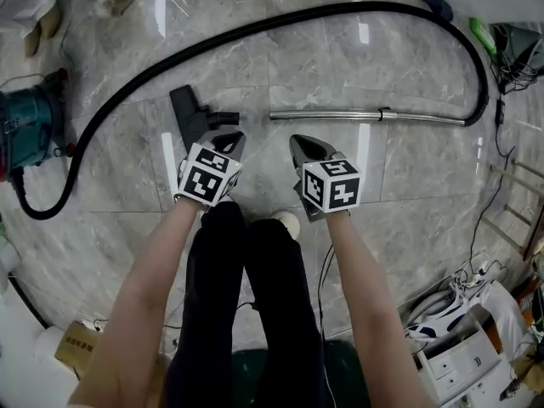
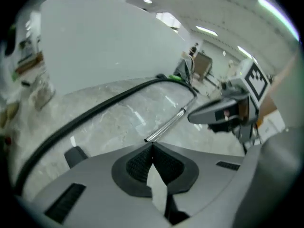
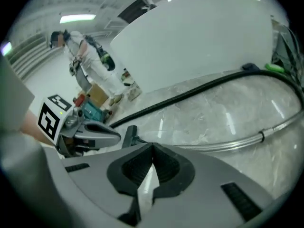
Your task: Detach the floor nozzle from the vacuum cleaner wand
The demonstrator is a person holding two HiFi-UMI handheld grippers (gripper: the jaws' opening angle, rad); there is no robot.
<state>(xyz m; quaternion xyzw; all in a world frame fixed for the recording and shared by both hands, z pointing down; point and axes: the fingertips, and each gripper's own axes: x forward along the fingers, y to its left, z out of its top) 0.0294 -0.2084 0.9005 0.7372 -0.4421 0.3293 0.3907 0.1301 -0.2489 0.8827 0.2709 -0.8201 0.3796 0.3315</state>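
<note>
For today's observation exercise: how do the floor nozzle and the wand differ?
The floor nozzle is black and stubby; the wand is shiny, long and thin. The floor nozzle lies free; the wand joins the hose. Both lie on the floor, apart.

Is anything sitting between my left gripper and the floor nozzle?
Nothing visible. The left gripper, shut and empty, hangs just above the floor nozzle, which lies on the floor, apart from the near end of the wand.
</note>
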